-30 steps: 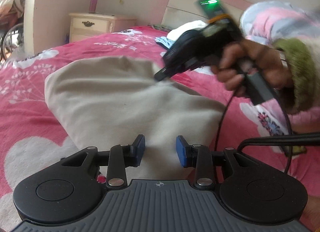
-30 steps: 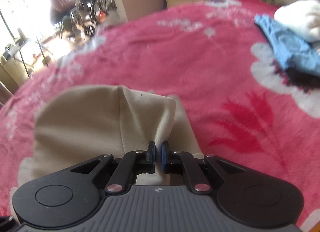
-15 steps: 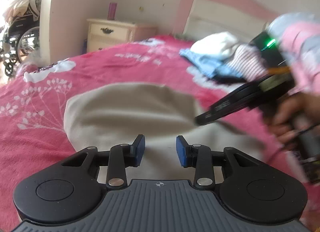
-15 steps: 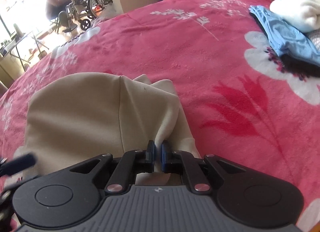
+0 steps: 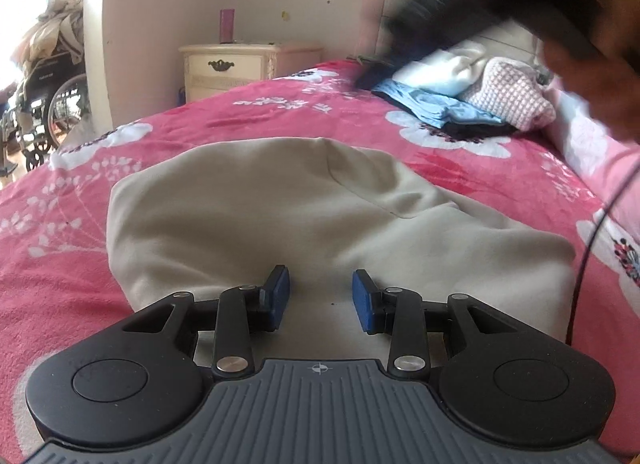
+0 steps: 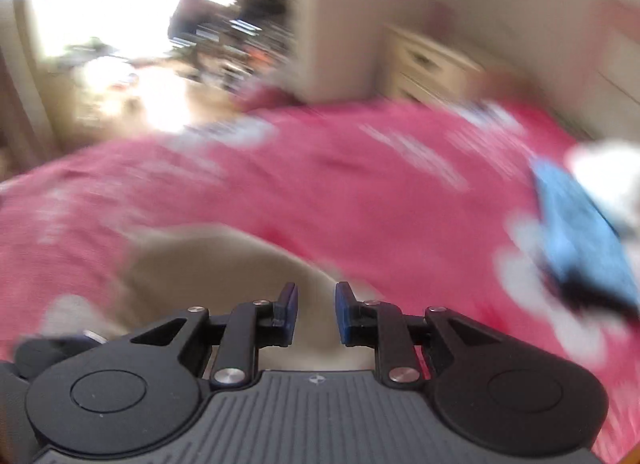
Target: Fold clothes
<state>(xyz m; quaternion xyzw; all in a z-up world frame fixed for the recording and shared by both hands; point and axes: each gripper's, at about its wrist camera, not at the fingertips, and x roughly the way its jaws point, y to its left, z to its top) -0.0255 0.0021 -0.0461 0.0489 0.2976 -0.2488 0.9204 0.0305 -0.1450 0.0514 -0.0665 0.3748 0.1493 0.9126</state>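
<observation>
Left wrist view: beige garment (image 5: pixel 320 216), soft and smooth-knit, lies folded into a rounded slab on the bed (image 5: pixel 60 264).

Fleecy pink bedding with white flowers surrounds it. The left claw (image 5: pixel 320 296) hangs over its near edge, blue pads parted, nothing pinched. The right claw (image 6: pixel 316 312) is opening over the blurred cloth, pads clear of it. A pile of folded clothes (image 5: pixel 472 100), white, blue and checked, sits near the headboard.
</observation>
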